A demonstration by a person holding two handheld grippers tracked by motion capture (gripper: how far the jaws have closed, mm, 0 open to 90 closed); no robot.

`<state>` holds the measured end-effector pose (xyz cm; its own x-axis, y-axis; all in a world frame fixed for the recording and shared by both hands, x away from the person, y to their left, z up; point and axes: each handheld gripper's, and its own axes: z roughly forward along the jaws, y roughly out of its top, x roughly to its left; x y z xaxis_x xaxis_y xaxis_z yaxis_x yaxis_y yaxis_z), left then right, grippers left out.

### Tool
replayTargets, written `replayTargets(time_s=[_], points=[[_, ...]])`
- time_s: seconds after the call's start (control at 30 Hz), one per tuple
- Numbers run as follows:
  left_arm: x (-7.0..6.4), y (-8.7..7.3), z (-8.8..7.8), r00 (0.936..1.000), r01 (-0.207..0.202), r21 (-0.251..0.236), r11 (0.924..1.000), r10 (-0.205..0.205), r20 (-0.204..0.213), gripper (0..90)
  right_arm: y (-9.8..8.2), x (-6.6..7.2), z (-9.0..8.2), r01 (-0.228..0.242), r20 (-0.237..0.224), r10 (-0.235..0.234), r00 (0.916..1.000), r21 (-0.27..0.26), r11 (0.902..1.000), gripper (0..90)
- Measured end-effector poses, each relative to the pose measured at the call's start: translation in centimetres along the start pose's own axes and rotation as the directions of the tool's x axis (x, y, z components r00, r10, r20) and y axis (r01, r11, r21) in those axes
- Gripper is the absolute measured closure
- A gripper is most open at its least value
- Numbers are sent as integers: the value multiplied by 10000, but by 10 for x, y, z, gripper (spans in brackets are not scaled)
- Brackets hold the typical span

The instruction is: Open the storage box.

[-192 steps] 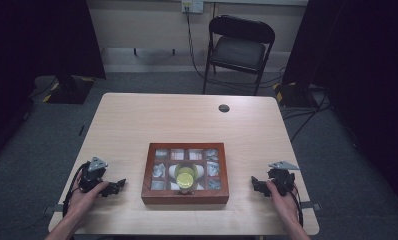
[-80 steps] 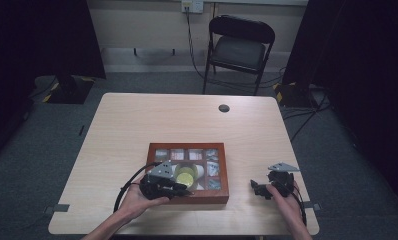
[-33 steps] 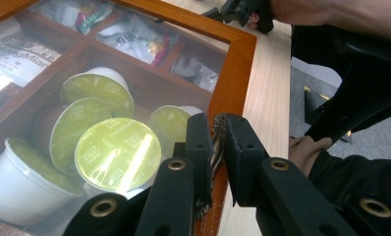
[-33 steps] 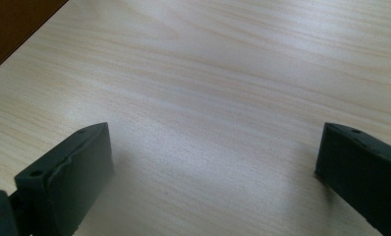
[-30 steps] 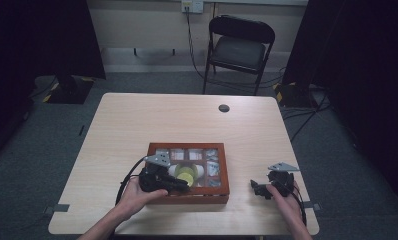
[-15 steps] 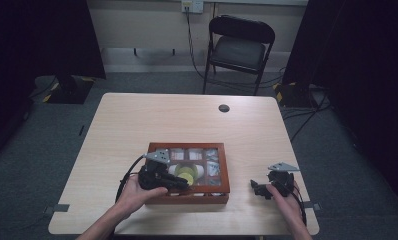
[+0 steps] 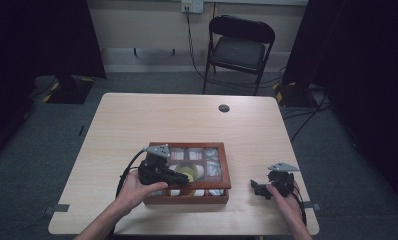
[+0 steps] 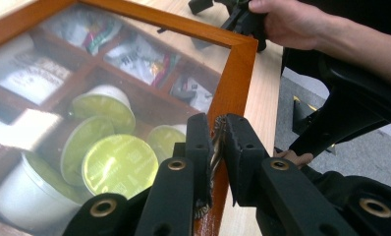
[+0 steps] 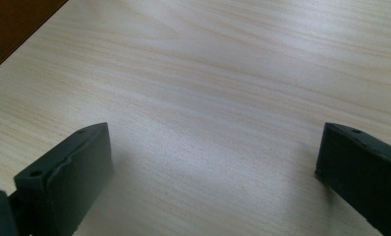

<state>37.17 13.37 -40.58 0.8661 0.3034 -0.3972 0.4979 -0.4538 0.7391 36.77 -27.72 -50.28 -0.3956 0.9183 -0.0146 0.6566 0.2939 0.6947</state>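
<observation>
A brown wooden box (image 7: 187,197) with a glass lid lies near the table's front edge. Through the glass I see green-topped coffee pods (image 8: 117,164) and packets (image 8: 139,56) in compartments. My left gripper (image 7: 179,176) reaches over the box's front left part, held by a hand. In the left gripper view its jaws (image 8: 215,123) are shut on a thin, metal-looking piece at the lid's wooden rim (image 8: 233,73). My right gripper (image 7: 257,189) rests on the table to the right of the box, jaws wide open over bare wood (image 9: 218,147).
A small black disc (image 7: 224,108) sits on the light wooden table (image 7: 152,120) at the back. A black folding chair (image 7: 239,47) stands behind the table. The left gripper's cable (image 7: 127,172) loops beside the box.
The left gripper came from the table's left side onto the box's front and now grips the lid's rim; over the last second it barely shifted. The right gripper stayed put.
</observation>
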Motion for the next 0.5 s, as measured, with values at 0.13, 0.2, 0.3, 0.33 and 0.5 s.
replayTargets(time_s=[0.13,0.2,0.3,0.33,0.5], points=[[0,5,-4,10000,38,52,10000,-38,60,811,0,0,0,-1,0,1,10000,0,10000,0],[1,8,-6,10000,33,23,10000,-33,86,811,0,0,0,-2,0,2,10000,1,10000,0],[2,10,-7,9998,132,-22,9999,-132,150,812,0,0,0,1,5,-1,10000,0,10000,0],[1,12,-7,9999,116,77,9999,-117,96,812,0,0,0,6,6,-6,10000,0,10000,0],[2,13,-7,9999,114,56,9999,-115,114,812,0,0,0,-20,7,20,10000,12,10000,0]])
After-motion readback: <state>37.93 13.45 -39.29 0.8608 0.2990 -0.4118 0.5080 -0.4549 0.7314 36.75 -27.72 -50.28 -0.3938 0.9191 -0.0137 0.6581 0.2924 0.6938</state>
